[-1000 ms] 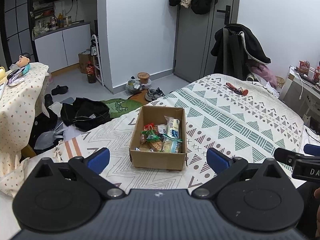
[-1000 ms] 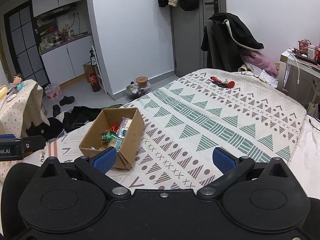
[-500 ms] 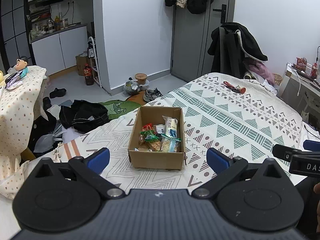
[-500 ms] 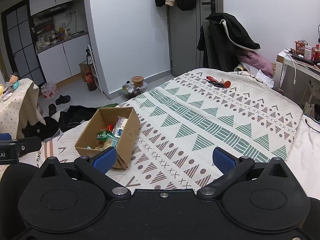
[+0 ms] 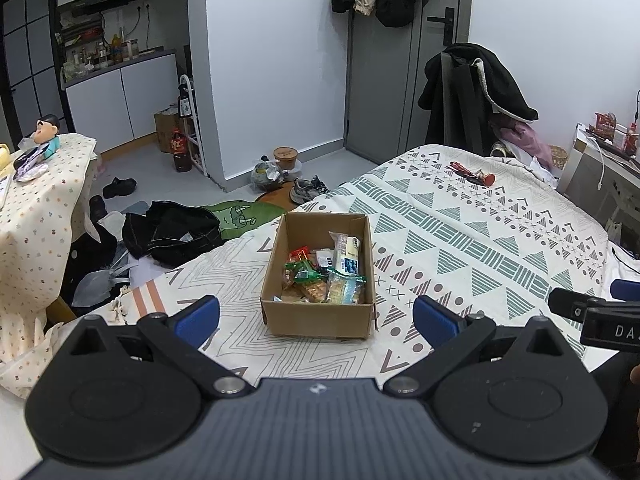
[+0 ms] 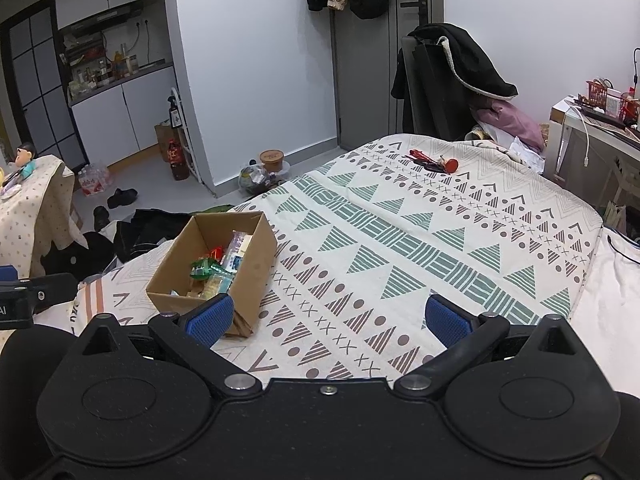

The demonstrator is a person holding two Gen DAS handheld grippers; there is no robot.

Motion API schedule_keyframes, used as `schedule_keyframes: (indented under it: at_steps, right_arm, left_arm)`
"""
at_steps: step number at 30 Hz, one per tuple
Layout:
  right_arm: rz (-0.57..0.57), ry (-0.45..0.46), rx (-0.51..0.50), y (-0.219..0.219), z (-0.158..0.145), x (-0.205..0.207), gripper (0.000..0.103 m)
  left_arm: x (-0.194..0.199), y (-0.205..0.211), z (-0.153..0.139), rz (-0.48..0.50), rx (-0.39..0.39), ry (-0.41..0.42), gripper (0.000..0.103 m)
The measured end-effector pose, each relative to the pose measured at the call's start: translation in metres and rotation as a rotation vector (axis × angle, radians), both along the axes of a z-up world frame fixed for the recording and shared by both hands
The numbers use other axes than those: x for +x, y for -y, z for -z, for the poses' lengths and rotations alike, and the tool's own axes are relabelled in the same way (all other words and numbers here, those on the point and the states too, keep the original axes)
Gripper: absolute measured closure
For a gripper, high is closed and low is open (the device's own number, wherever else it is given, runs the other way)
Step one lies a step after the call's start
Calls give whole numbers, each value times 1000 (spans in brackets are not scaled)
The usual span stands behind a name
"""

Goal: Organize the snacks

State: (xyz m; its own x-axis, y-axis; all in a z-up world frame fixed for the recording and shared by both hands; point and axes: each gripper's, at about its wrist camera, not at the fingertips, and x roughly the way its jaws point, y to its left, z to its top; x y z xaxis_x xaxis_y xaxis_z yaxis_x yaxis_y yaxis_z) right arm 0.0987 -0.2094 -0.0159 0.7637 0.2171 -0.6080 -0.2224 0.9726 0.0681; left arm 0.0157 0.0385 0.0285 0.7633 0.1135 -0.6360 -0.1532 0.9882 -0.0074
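Snacks [image 5: 322, 276]: assorted packets, green, red and clear wrappers, print too small to read, heaped in open cardboard box [image 5: 318, 322] near foot corner of patterned bedspread [image 5: 460, 240]. Left gripper [image 5: 316, 316]: blue fingers spread wide, empty, box seen between them. Right gripper [image 6: 326, 316]: fingers likewise apart, empty, above bedspread right of box [image 6: 256, 264]. Partial lettering "DA" on the other gripper's body at frame edge. Red-handled items [image 6: 434, 162] lying far up the bed.
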Motion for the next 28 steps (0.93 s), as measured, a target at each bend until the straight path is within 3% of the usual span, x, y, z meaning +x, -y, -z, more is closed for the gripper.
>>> schedule_keyframes:
  at_steps: [28]
  right_arm:
    - [0,-12,-6,-4,5,-1,0]
  left_arm:
    - [1,-1,1,-4,-7,-11,1]
